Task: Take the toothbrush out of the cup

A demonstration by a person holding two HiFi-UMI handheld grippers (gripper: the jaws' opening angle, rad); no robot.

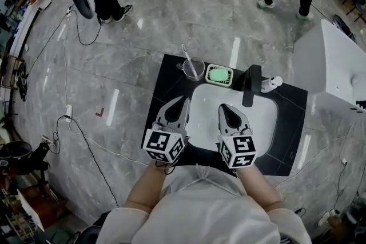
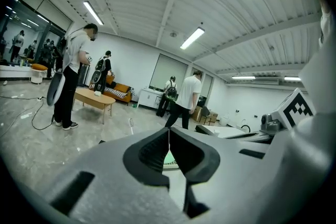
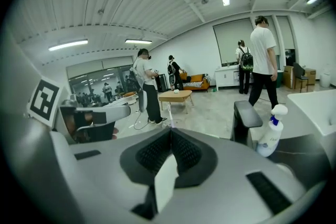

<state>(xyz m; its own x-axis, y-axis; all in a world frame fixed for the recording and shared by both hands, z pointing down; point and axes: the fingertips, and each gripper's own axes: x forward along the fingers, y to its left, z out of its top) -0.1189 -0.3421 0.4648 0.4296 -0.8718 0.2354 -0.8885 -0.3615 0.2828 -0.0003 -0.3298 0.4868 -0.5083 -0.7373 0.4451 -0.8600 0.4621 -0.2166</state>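
A clear cup [image 1: 194, 68] stands at the back left of the black countertop [image 1: 163, 88], with a white toothbrush [image 1: 187, 59] leaning in it. My left gripper [image 1: 186, 100] hovers over the left rim of the white sink [image 1: 257, 123], short of the cup, jaws shut and empty. My right gripper [image 1: 222, 107] is over the sink basin beside it, also shut and empty. In the left gripper view the shut jaws [image 2: 169, 131] hide most of the counter; the toothbrush [image 2: 130, 123] shows faintly. In the right gripper view the toothbrush [image 3: 169, 112] rises just beyond the shut jaws [image 3: 170, 130].
A green soap dish [image 1: 219, 75] sits right of the cup. A black faucet [image 1: 251, 86] and a white pump bottle [image 1: 271, 84] stand behind the sink. A white cabinet [image 1: 334, 66] is at the right. People stand farther off; cables lie on the floor at the left.
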